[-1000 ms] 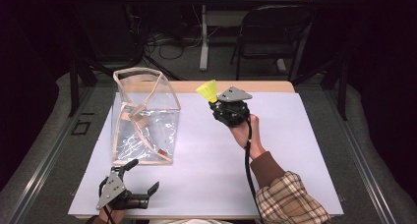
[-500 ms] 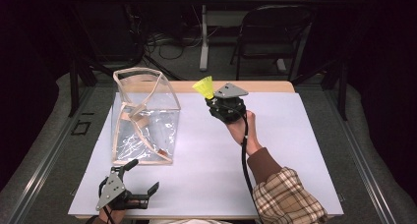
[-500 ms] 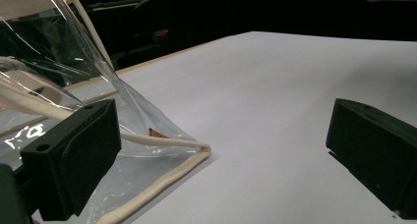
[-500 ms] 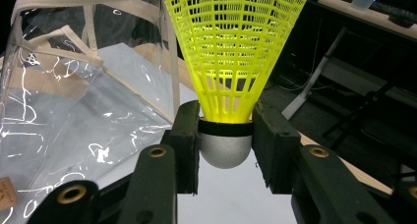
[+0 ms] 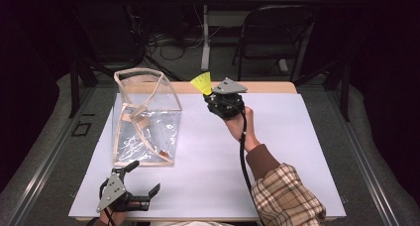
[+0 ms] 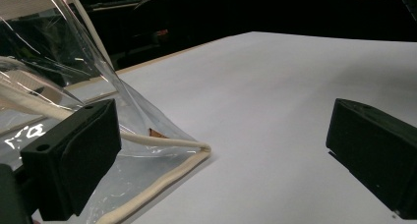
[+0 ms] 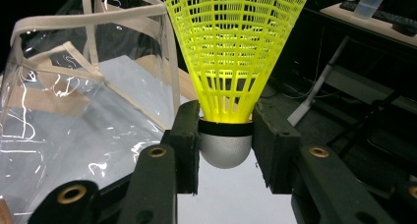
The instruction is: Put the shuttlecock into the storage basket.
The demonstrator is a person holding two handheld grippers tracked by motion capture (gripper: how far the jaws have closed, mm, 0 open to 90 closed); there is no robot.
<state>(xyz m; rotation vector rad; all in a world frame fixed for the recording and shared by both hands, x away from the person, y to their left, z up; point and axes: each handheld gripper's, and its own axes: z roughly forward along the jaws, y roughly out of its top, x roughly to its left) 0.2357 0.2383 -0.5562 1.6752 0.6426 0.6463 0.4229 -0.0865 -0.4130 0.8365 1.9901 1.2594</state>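
Nearing bag [image 5: 144,118], shuttlecock [image 5: 201,83] apparently, right gripper [image 5: 214,94]

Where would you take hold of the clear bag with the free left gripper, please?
Probably the cream-trimmed top rim of the clear bag, from above: it stands upright and open, and the trim looks firmer than the slack plastic walls. The left gripper rests open near the bag's front bottom corner.

Light falls from above onto the white worktop [image 5: 297,151], which reads bright and even, while the room behind sinks into near black. Shadows on the sheet are soft and faint. The clear bag [image 5: 143,119] throws sharp white glints off its creased plastic. In the left gripper view the near jaws are slightly soft; the yellow shuttlecock [image 7: 235,47] glows, crisp.
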